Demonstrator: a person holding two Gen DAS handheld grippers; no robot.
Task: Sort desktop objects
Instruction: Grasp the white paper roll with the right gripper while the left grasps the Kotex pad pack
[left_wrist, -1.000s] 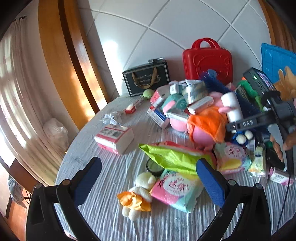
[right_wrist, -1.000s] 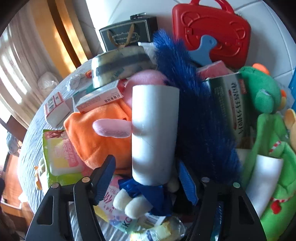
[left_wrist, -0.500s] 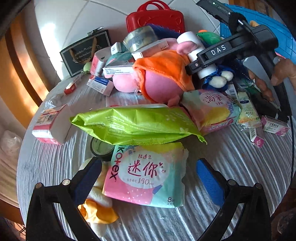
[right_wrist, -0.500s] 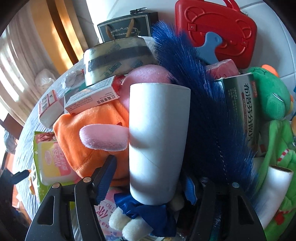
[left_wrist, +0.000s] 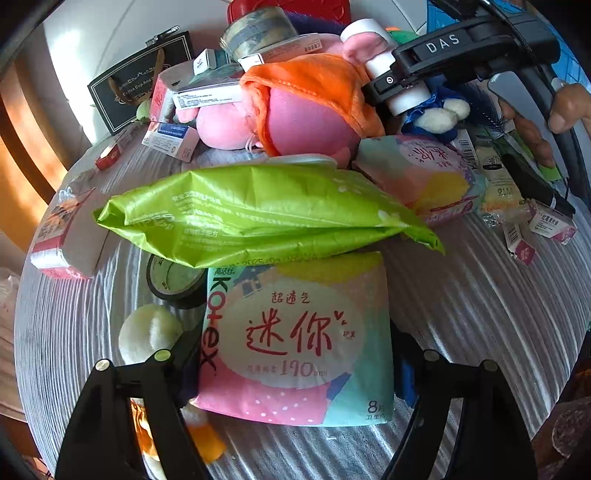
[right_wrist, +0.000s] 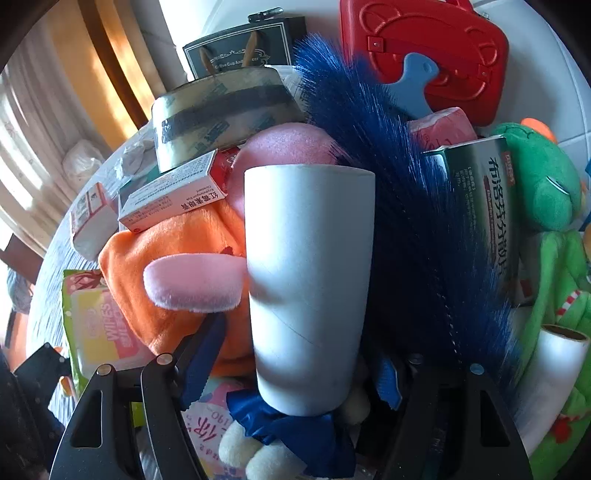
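My left gripper (left_wrist: 295, 354) is open, its jaws on either side of a pink and teal Kotex pad pack (left_wrist: 295, 339) lying on the striped tablecloth (left_wrist: 480, 314). A green wipes bag (left_wrist: 251, 210) lies just beyond the pack. My right gripper (right_wrist: 291, 365) is open around a white cardboard tube (right_wrist: 306, 280) that leans on a pile of toys. The tube also shows in the left wrist view (left_wrist: 384, 59), with the right gripper's black body beside it. I cannot tell whether the pads touch the tube.
The pile holds an orange and pink plush (right_wrist: 177, 258), a blue bristle brush (right_wrist: 406, 206), a tape roll (right_wrist: 221, 114), medicine boxes (right_wrist: 173, 199), a green plush (right_wrist: 546, 177) and a red case (right_wrist: 424, 51). A black tape roll (left_wrist: 173, 280) and a yellow plush (left_wrist: 147, 332) lie left of the pad pack.
My left gripper has moved forward and down until its jaws flank the pad pack. My right gripper has moved closer around the white tube.
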